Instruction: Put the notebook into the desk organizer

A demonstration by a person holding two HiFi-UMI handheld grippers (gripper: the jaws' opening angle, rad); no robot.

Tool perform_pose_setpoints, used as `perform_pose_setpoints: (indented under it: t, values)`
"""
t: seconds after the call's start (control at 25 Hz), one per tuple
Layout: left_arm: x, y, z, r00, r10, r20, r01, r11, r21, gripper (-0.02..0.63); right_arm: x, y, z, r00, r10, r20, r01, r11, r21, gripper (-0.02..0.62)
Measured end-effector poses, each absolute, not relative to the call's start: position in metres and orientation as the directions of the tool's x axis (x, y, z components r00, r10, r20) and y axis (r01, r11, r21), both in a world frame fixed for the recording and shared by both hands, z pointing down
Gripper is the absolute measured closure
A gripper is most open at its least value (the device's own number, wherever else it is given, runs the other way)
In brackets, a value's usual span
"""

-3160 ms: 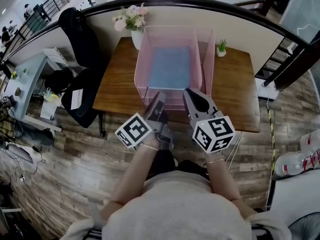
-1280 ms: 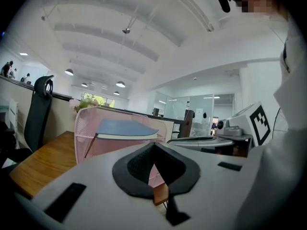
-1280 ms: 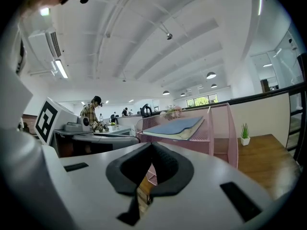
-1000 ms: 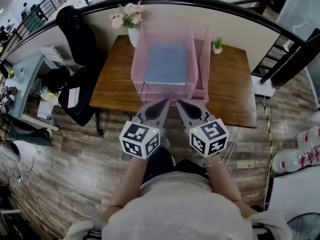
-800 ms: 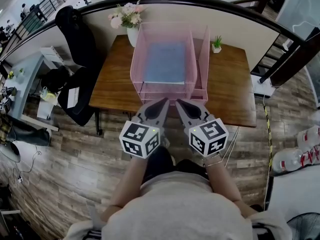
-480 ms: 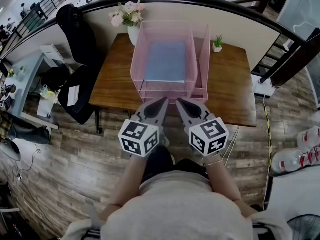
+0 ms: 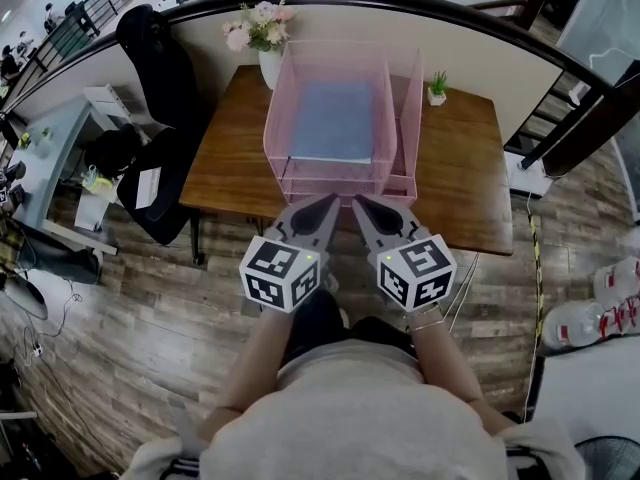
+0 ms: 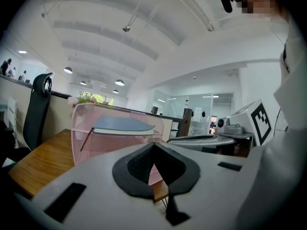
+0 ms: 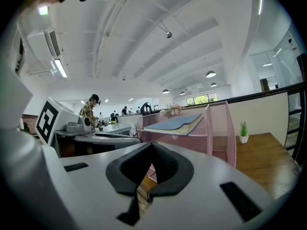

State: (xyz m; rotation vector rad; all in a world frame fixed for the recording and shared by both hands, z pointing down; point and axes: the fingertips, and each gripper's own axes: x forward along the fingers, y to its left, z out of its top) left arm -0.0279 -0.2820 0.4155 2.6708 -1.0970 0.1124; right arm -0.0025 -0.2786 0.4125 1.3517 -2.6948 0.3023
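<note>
The jaws of the left gripper (image 8: 153,152) are seen pressed together with nothing between them, and those of the right gripper (image 9: 150,150) are likewise closed and empty. Both are held side by side just short of the near edge of the tabletop (image 7: 465,173). The notebook (image 7: 334,120), blue-covered, is found lying flat on the top tray of the pink mesh desk organizer (image 7: 331,184), apart from both grippers, so the placing itself is judged done and only a clean finish is left. For that, the closed jaws are best kept low and clear of the organizer's front rim, so that the light mesh frame is not nudged. The notebook's lie should be checked from the front: its near edge appears to reach the tray's front rim, though whether it overhangs cannot be settled from these angles. The narrow side compartment to the right is seen empty. Behind the organizer a vase of flowers (image 7: 263,36) is set at the left and a small potted plant (image 7: 438,92) at the right.
</note>
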Motion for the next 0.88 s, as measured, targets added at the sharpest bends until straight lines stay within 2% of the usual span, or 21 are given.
perform_pose_setpoints:
  t: [0.2,0.88]
  values:
    - [-0.026,-0.276,0.414,0.707,-0.686,0.169,-0.707,-0.689,0.16,0.597,-0.003,-0.274,0.414,-0.606,-0.773,0.19,-0.796,0.592,-0.13,0.588]
    - [-0.036,-0.273,0.417,0.691,-0.703,0.171,-0.723,-0.662,0.199,0.597,-0.004,-0.272,0.415,-0.61,-0.767,0.199,-0.792,0.594,-0.139,0.588]
